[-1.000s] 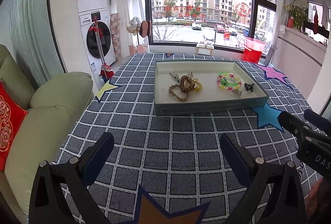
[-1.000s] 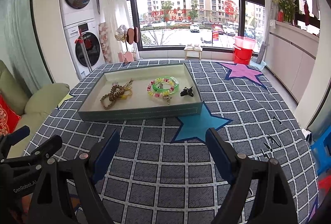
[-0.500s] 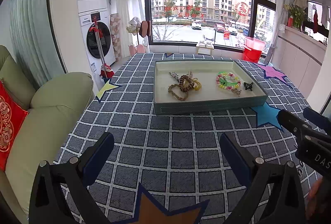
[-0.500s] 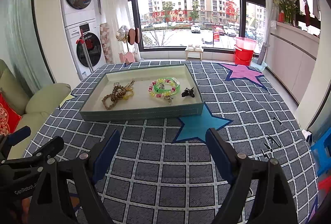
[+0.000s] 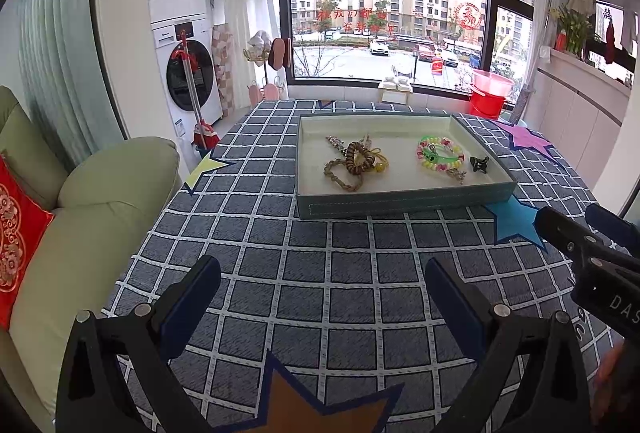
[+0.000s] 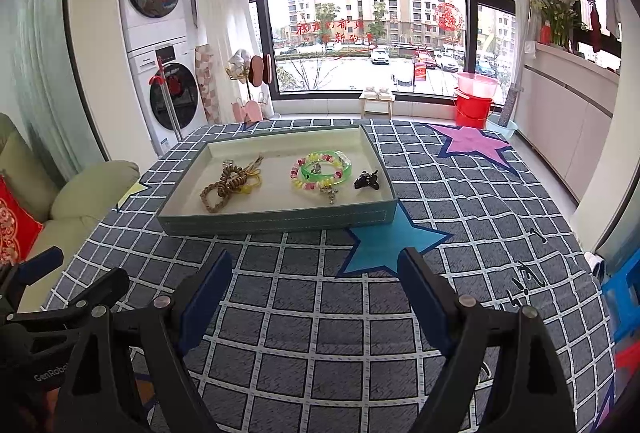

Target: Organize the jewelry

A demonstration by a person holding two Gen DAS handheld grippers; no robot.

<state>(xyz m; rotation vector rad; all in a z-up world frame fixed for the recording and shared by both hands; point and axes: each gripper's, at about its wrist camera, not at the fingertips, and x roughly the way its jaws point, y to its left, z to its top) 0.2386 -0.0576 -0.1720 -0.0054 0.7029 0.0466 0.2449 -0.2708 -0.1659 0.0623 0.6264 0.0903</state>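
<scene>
Right wrist view: sofa (image 6: 80,193) left of tray (image 6: 280,221).

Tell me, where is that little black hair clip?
The black hair clip lies inside the tray, at its right end, just right of the green bracelet.

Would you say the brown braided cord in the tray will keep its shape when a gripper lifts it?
Probably not. The brown braided cord lies in loose curves, so it likely droops. It also overlaps the coiled band, which may drag along.
</scene>
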